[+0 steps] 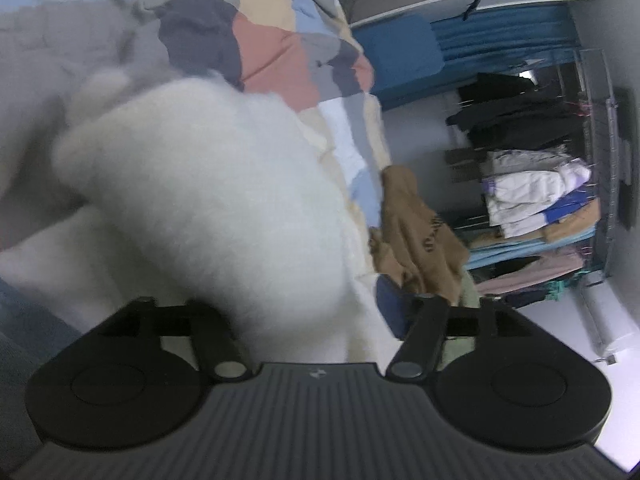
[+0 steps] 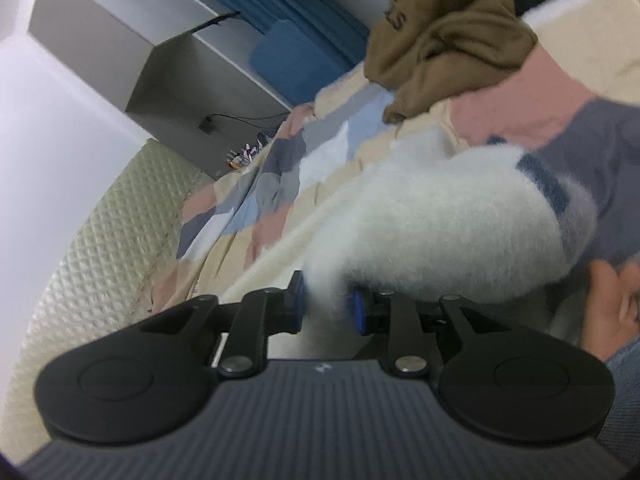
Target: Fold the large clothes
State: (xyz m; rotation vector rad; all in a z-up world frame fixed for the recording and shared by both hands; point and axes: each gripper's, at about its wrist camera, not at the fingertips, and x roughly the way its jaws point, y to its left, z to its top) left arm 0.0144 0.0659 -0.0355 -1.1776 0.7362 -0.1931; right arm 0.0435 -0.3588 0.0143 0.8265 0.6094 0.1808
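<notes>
Presently: right gripper narrow, blue pads pressed on white fleece garment; fabric bunched forward and rightward from jaws. Left gripper jaws stood wide, fingertips hidden behind fleece; hold cannot be told. Garment raised over patchwork quilt, long axis judged spanning both grippers. Brown hoodie noted beyond, well apart. Clothes rack farthest.

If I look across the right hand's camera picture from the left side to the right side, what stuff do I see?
White wall → quilted mattress → patchwork bedcover → fluffy white garment pinched in the right gripper → a hand at the right edge.
</notes>
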